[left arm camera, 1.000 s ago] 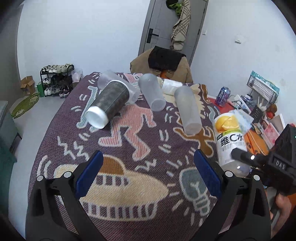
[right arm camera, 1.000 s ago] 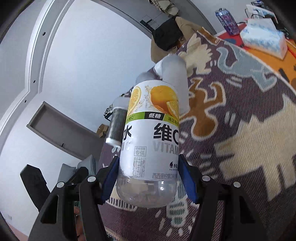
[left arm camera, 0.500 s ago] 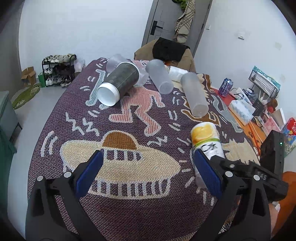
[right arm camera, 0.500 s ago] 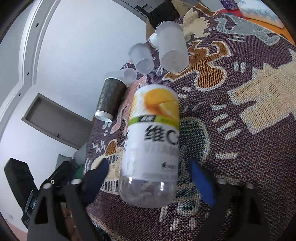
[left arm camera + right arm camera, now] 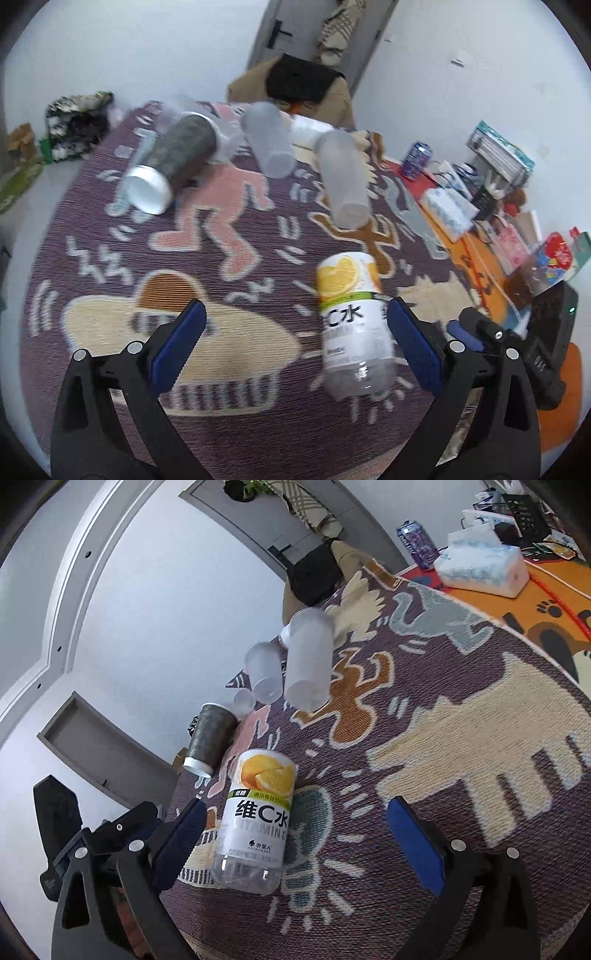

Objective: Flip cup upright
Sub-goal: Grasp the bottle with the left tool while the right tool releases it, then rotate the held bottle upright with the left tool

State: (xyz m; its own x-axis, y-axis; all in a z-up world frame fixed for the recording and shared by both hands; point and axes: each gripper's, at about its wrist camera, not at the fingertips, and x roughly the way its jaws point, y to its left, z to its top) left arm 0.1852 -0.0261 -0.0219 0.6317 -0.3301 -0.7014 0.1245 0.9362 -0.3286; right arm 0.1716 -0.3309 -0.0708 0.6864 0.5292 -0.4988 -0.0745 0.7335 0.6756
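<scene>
A clear vitamin C bottle-cup with an orange-slice label (image 5: 352, 325) (image 5: 258, 819) stands on the patterned cloth, free of both grippers. My right gripper (image 5: 295, 845) is open, its blue pads wide apart, with the cup just inside its left pad. My left gripper (image 5: 293, 347) is open and empty; the cup stands close to its right pad. A dark cup with a white rim (image 5: 173, 162) (image 5: 208, 738) and several frosted plastic cups (image 5: 343, 181) (image 5: 308, 664) lie on their sides farther back.
The cloth-covered table (image 5: 221, 229) drops off at the left. A tissue box (image 5: 484, 568), a blue can (image 5: 416, 159) and small boxes (image 5: 509, 243) lie along the orange right side. A chair with dark clothing (image 5: 303, 79) stands behind the table.
My right gripper has opened and let go of the vitamin C cup, which now stands on the cloth. The gripper has backed away a little. My left gripper stays open.
</scene>
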